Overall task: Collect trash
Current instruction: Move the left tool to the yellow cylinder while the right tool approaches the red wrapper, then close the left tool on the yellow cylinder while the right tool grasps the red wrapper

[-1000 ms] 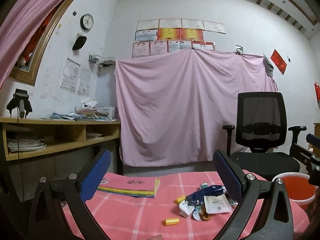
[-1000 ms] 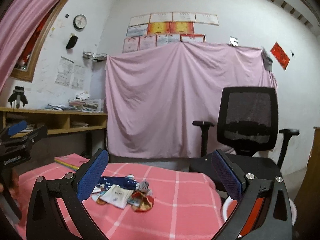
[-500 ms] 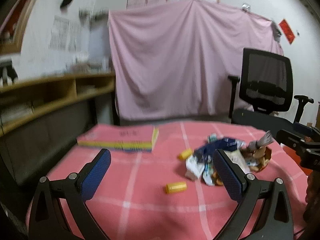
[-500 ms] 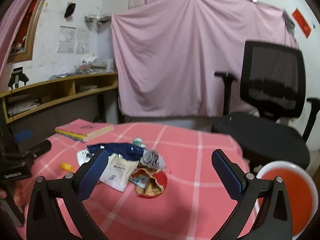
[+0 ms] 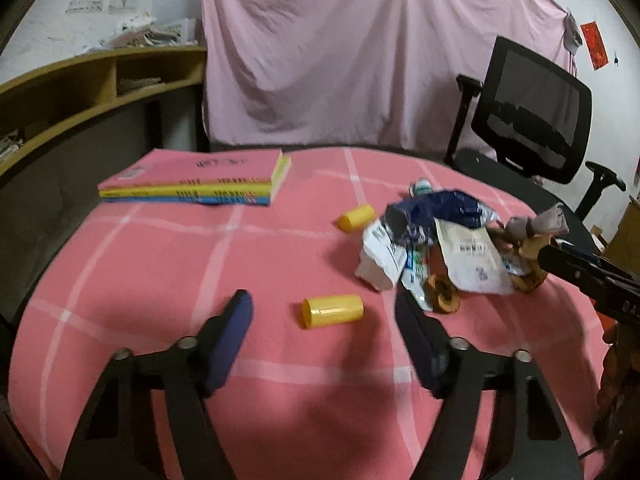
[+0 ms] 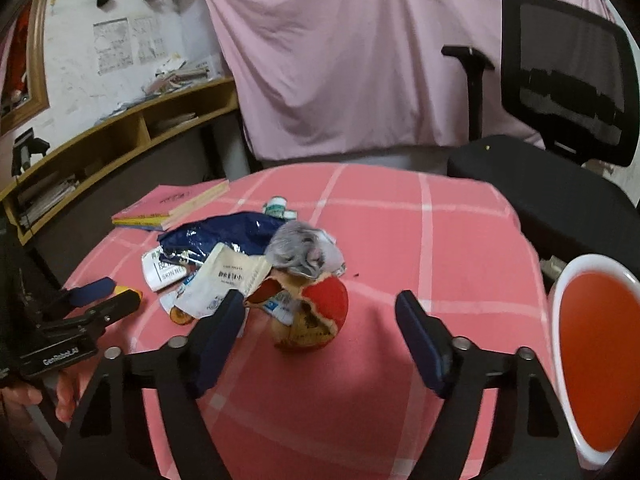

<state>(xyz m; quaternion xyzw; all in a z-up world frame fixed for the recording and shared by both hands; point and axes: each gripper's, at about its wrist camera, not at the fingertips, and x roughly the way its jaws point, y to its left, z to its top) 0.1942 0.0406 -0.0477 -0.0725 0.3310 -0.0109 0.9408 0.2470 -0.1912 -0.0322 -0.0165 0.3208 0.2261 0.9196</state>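
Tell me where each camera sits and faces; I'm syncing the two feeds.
Left wrist: on the left tongs, closing, angled down at a yellow cap; right tongs at the edge.
Right wrist: on the right tongs, closing, facing a torn red wrapper; left tongs and a hand show.
Shared: trash pile, books, pink tablecloth.

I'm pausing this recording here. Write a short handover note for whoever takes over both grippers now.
Left gripper: jaws closing, nothing gripped; the near yellow cap lies between them on the pink cloth.
Right gripper: jaws closing, nothing gripped; the torn red wrapper sits between them.
Wrapper pile mid-table; second yellow cap beside it. Red bin at the table's right edge.
Done: nothing binned that I can see.
Left: all of it.
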